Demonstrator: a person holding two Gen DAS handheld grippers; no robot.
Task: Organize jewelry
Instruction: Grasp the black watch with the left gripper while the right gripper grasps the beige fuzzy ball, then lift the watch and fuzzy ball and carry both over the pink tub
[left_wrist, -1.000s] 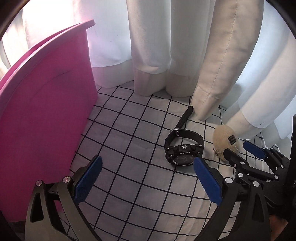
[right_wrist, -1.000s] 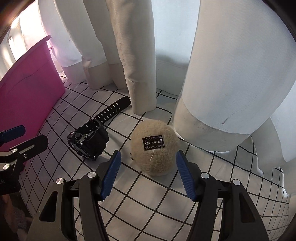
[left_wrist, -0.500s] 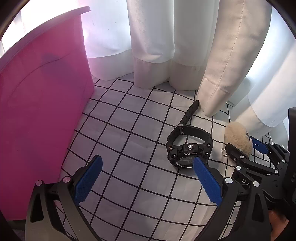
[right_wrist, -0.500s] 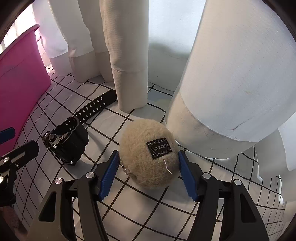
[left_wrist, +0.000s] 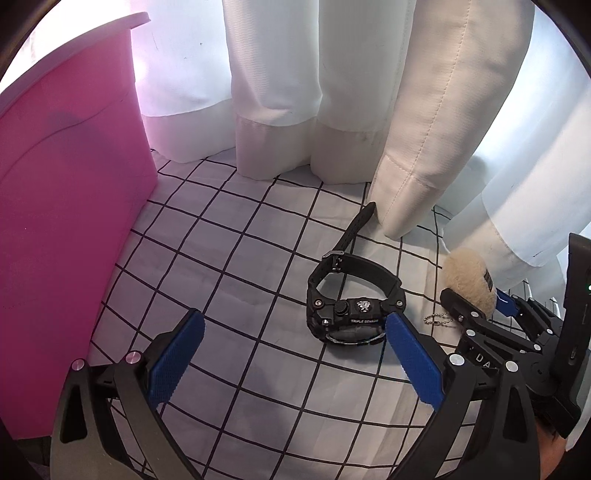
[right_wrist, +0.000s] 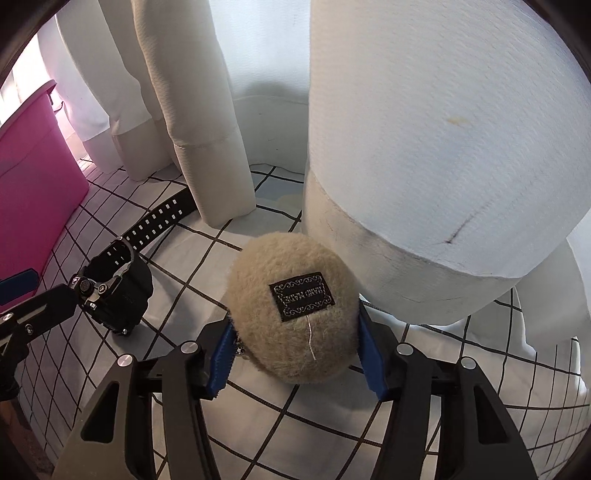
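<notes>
A beige fluffy pom-pom keychain (right_wrist: 291, 310) with a black label lies on the checked cloth. My right gripper (right_wrist: 295, 354) has its blue pads against both sides of it. It also shows in the left wrist view (left_wrist: 469, 280), with its ball chain (left_wrist: 437, 318) beside it. A black wristwatch (left_wrist: 351, 299) lies on the cloth to its left, strap stretched toward the curtain; it shows in the right wrist view (right_wrist: 118, 280) too. My left gripper (left_wrist: 291, 362) is open and empty, with the watch just beyond its right fingertip.
A pink plastic bin (left_wrist: 62, 206) stands at the left, also in the right wrist view (right_wrist: 29, 177). White curtains (left_wrist: 332, 92) hang down to the cloth behind the watch and pom-pom. The white cloth with black grid lines (left_wrist: 229, 266) covers the surface.
My right gripper moved forward around the pom-pom and its pads closed in against it. My left gripper drifted a little, the watch now nearer its right finger.
</notes>
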